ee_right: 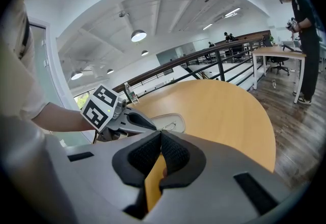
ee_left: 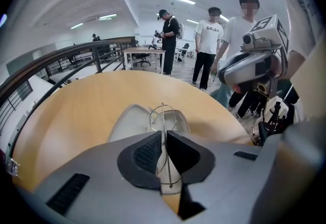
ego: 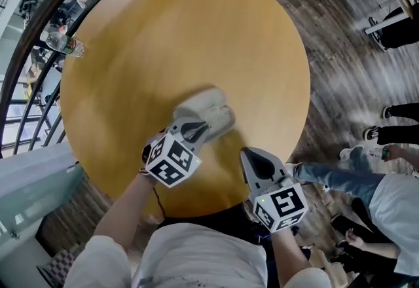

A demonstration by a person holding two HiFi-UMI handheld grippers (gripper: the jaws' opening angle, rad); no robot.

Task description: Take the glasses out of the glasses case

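Glasses (ee_left: 163, 116): thin wire frame clamped in left hand-held gripper (ee_left: 164, 154), over open case (ee_left: 127, 121) toward table's (ego: 163, 31) near edge | right hand-held gripper (ee_right: 160, 154) closed, empty | lift straight up, slowly, light squeeze; steady case with right.

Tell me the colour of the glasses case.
The glasses case is light grey; the left gripper view shows it best.
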